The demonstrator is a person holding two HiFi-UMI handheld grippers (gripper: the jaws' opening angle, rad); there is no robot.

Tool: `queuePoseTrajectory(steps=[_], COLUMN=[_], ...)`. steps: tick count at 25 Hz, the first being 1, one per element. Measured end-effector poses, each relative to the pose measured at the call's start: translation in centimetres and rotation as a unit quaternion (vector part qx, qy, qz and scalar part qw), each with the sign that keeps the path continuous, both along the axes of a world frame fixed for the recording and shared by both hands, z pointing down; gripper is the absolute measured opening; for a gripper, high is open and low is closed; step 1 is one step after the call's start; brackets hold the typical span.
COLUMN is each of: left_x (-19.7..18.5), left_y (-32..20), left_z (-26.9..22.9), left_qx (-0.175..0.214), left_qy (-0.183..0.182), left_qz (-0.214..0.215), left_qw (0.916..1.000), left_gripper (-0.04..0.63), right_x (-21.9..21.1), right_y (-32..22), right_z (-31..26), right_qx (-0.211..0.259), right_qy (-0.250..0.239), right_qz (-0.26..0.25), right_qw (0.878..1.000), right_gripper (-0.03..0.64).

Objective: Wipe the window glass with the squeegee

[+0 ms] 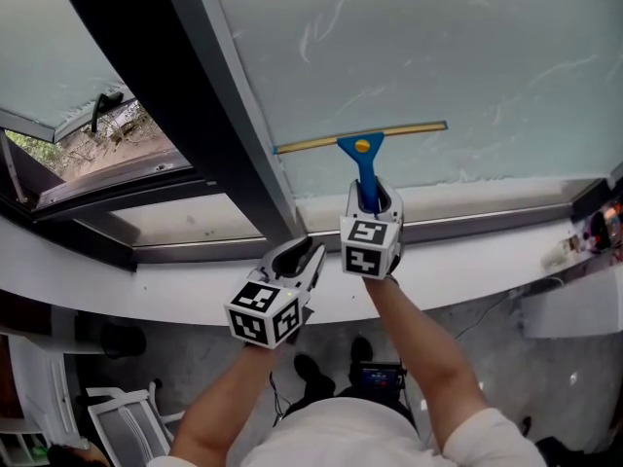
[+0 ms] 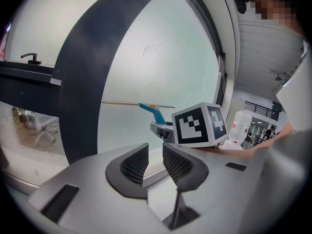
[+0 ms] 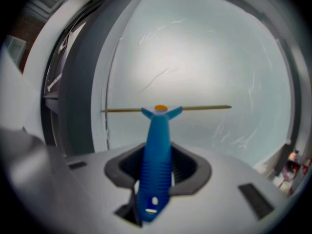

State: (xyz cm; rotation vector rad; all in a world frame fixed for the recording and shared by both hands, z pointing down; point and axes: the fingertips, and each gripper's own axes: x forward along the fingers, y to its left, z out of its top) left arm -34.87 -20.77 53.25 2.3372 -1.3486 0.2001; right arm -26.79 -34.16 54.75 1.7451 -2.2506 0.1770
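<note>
The left gripper (image 1: 298,259) hangs idle just over the white window sill (image 1: 175,295), its fingers (image 2: 132,165) slightly apart with nothing between them. Beside it, the right gripper (image 1: 373,200) has its fingers clamped on the ribbed handle of a blue plastic squeegee with a thin yellow blade rail (image 1: 362,152). The rail lies level and low on the pale, streaked window glass (image 1: 438,47).

A good stroke likely needs the blade flat and evenly pressed along its whole length, drawn in one steady line while the handle (image 3: 157,140) stays square in the grip.

The blade's left end sits just beside the dark slanting window frame (image 1: 185,86), leaving no room that way. The bottom edge of the pane is near. Wide, open glass lies above and to the right, where smears remain.
</note>
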Motion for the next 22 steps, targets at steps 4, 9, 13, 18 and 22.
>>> queuePoseTrajectory(steps=[4, 9, 13, 18, 22], left_x=[0.0, 0.0, 0.0, -0.1, 0.2], left_y=[0.3, 0.6, 0.6, 0.4, 0.3], left_z=[0.9, 1.8, 2.4, 3.3, 4.1], left_qx=[-0.009, -0.018, -0.020, -0.025, -0.029], left_qy=[0.001, 0.004, 0.006, 0.009, 0.011], left_qz=[0.000, 0.003, 0.006, 0.009, 0.014], left_qw=[1.0000, 0.9998, 0.9998, 0.9996, 0.9994], left_gripper=[0.114, 0.114, 0.114, 0.114, 0.114], right_x=[0.0, 0.0, -0.1, -0.1, -0.1], right_y=[0.0, 0.2, 0.3, 0.3, 0.1], right_z=[0.9, 2.3, 3.6, 5.2, 6.1], right_qx=[-0.001, -0.010, -0.017, -0.024, -0.024], right_qy=[-0.002, 0.000, 0.000, 0.003, 0.003], right_qz=[0.002, 0.002, 0.004, 0.008, 0.010], right_qw=[1.000, 1.000, 1.000, 1.000, 1.000], right_gripper=[0.150, 0.150, 0.150, 0.150, 0.150])
